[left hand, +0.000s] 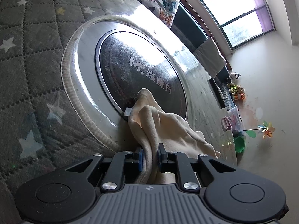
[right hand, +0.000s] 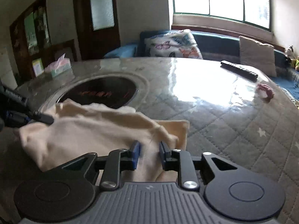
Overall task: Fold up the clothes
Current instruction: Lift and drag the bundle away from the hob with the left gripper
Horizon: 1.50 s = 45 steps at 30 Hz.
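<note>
A cream cloth garment (right hand: 89, 130) is held up over the table by both grippers, and it also shows in the left wrist view (left hand: 164, 128). My left gripper (left hand: 150, 155) is shut on one bunched edge of the garment. My right gripper (right hand: 149, 149) is shut on another edge. The left gripper's fingers (right hand: 40, 118) show at the left of the right wrist view, gripping the garment's far corner. The garment sags between the two grippers, with a flat part (right hand: 177, 130) lying on the table.
A quilted star-print table cover (right hand: 243, 130) under glossy plastic lies over the table, with a round dark cooktop (right hand: 101, 91) set in it. On it are a tissue box (right hand: 59, 67), a remote control (right hand: 239, 70) and a pink item (right hand: 265, 91). A sofa with a butterfly cushion (right hand: 173, 44) is behind.
</note>
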Tool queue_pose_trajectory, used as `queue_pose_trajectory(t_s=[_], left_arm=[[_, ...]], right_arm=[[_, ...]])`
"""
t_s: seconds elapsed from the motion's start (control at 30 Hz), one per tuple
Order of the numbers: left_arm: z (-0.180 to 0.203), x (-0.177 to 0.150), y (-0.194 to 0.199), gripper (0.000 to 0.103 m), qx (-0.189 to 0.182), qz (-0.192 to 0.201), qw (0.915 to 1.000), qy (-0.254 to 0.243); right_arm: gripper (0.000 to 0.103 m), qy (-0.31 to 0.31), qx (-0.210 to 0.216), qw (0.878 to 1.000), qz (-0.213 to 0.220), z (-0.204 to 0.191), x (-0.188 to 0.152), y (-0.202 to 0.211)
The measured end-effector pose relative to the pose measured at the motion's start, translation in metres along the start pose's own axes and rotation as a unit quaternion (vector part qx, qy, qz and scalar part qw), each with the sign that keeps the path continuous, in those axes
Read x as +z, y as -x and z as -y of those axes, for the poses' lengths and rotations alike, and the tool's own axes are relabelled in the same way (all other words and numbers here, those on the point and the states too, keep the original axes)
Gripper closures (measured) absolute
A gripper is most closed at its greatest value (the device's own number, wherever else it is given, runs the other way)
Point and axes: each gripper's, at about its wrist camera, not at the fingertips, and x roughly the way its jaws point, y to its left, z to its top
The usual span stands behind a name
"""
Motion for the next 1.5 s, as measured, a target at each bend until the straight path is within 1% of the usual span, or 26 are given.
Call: queue_pose_trajectory(t_s=[0.07, 0.13, 0.23, 0.3, 0.37, 0.47, 0.5, 0.53, 0.57, 0.6, 0.67, 0.7, 0.87, 1.0, 1.17, 1.3, 1.5], left_arm=[[0.001, 0.0, -0.001, 0.086, 0.001, 0.0, 1.0, -0.002], [0.002, -0.001, -0.002, 0.086, 0.002, 0.0, 1.0, -0.003], [0.004, -0.001, -0.002, 0.086, 0.005, 0.002, 1.0, -0.008], [0.005, -0.002, -0.002, 0.086, 0.008, 0.002, 0.9999, -0.011], [0.007, -0.002, -0.002, 0.086, 0.011, 0.004, 0.9998, -0.016], [0.009, -0.002, -0.002, 0.086, 0.016, 0.005, 0.9996, -0.022], [0.01, -0.002, -0.002, 0.086, 0.018, 0.006, 0.9995, -0.024], [0.011, -0.003, -0.002, 0.086, 0.02, 0.007, 0.9994, -0.027], [0.013, -0.003, -0.002, 0.087, 0.023, 0.009, 0.9993, -0.029], [0.014, -0.004, -0.003, 0.087, 0.025, 0.01, 0.9992, -0.031], [0.019, -0.004, -0.001, 0.087, 0.03, 0.017, 0.9987, -0.037], [0.022, -0.004, 0.0, 0.087, 0.03, 0.02, 0.9985, -0.041], [0.048, -0.001, 0.006, 0.088, 0.02, 0.034, 0.9963, -0.077], [0.075, -0.001, -0.003, 0.088, 0.008, 0.027, 0.9942, -0.103], [0.116, -0.006, -0.025, 0.088, -0.015, 0.013, 0.9908, -0.134], [0.15, -0.012, -0.048, 0.088, -0.028, -0.006, 0.9871, -0.158], [0.201, -0.025, -0.086, 0.088, -0.039, -0.028, 0.98, -0.193]], right_arm=[[0.081, -0.017, 0.002, 1.0, 0.008, 0.006, 0.002, 0.004], [0.081, -0.052, 0.004, 0.999, 0.009, 0.016, 0.002, 0.004], [0.078, -0.055, -0.019, 0.998, 0.0, 0.024, 0.001, -0.001], [0.07, -0.057, -0.019, 0.998, -0.006, 0.027, 0.0, -0.006], [0.065, -0.061, -0.029, 0.998, -0.006, 0.028, -0.003, -0.011], [0.064, -0.08, -0.023, 0.997, 0.003, 0.031, -0.006, -0.013], [0.066, -0.083, -0.022, 0.996, 0.005, 0.03, -0.007, -0.013], [0.07, -0.086, -0.019, 0.996, 0.006, 0.03, -0.008, -0.014], [0.078, -0.088, -0.013, 0.996, 0.006, 0.029, -0.008, -0.014], [0.083, -0.089, -0.011, 0.996, 0.007, 0.028, -0.009, -0.014], [0.091, -0.093, -0.005, 0.996, 0.009, 0.026, -0.009, -0.013], [0.092, -0.097, -0.005, 0.995, 0.012, 0.025, -0.009, -0.012], [0.094, -0.098, -0.009, 0.994, 0.038, 0.024, -0.004, 0.008], [0.094, -0.093, -0.022, 0.994, 0.059, 0.028, 0.004, 0.028], [0.094, -0.09, -0.059, 0.991, 0.084, 0.046, 0.015, 0.056], [0.094, -0.09, -0.1, 0.985, 0.104, 0.067, 0.02, 0.079], [0.094, -0.099, -0.158, 0.976, 0.112, 0.107, 0.023, 0.101]])
